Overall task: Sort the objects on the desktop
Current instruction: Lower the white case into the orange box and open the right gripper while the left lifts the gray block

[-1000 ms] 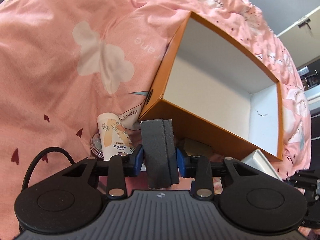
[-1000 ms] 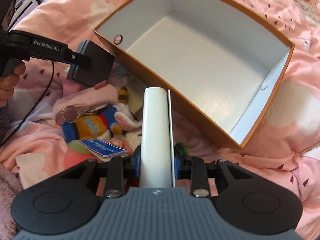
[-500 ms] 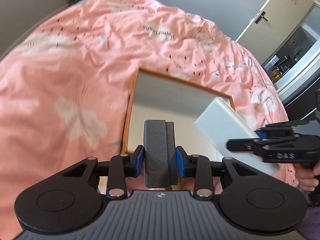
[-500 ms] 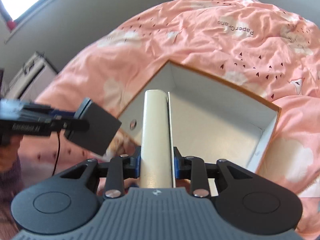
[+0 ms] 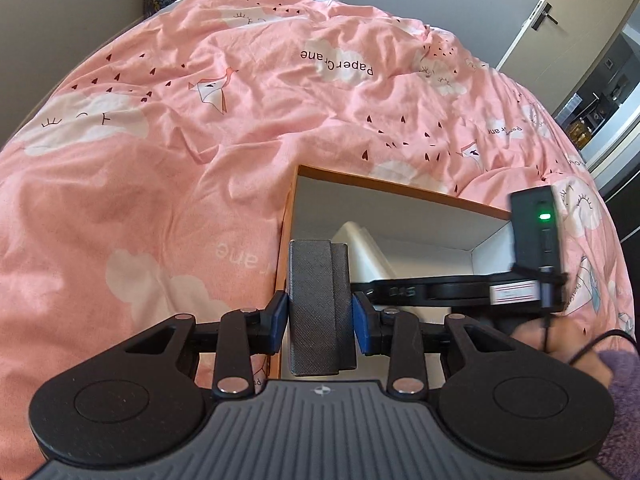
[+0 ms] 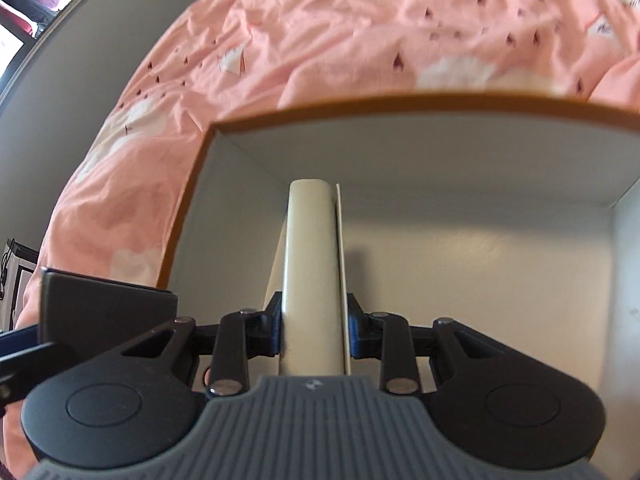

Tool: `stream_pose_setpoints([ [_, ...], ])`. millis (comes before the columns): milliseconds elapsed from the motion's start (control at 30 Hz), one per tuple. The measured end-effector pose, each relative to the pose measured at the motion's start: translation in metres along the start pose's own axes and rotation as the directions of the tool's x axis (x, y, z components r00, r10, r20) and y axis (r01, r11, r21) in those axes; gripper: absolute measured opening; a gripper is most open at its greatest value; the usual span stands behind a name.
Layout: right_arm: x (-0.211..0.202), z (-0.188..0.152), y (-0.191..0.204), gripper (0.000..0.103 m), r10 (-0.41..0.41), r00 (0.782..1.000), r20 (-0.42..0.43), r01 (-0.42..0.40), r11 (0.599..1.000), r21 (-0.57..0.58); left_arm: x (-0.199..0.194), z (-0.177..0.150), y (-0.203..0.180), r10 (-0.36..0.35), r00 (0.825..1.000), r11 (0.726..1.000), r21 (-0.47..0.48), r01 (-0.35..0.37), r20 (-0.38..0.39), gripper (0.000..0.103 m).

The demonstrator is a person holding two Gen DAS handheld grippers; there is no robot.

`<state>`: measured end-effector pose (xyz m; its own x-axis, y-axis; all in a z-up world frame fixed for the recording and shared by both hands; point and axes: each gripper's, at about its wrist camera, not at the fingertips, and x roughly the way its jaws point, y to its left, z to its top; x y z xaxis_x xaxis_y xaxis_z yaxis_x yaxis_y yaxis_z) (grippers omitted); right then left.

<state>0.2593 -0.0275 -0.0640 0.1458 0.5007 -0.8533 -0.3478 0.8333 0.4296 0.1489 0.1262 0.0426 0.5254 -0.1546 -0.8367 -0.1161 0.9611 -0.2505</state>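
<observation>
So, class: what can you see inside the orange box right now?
Inside the orange box only the white case shows, clamped by the right gripper, above bare white floor. The gripper bodies cover the box's near part, so anything there is unseen.

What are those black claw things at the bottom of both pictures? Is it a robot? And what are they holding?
No robot here. A person holds a hand tool in each hand, each with two fingers that pinch. A small camera sits on each tool and looks forward along the fingers, so each picture shows its own tool at the bottom.

One picture comes from the left gripper. It pinches a dark grey case between its blue pads. The other picture comes from the right gripper. It pinches a white box.

Both point down at an orange box that is white inside and lies open on a pink blanket with clouds and little hearts. The white box is already down inside the orange box. The grey case is at its edge.

In the left picture you can also see the other tool and the person's hand.
</observation>
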Motion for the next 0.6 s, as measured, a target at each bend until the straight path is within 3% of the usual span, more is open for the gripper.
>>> stream_pose_setpoints([
  [200,0.025,-0.004,0.002,0.032,0.064,0.994,-0.085,-0.064,0.998,0.006,0.003,0.000,0.001,-0.009,1.000,1.000,0.027,0.009,-0.018,0.039],
  [600,0.022,-0.003,-0.016,0.040,-0.034,0.985,-0.170,0.025,0.998,-0.059,0.008,0.003,-0.007,-0.021,1.000,0.996,0.082,0.022,-0.015,0.039],
])
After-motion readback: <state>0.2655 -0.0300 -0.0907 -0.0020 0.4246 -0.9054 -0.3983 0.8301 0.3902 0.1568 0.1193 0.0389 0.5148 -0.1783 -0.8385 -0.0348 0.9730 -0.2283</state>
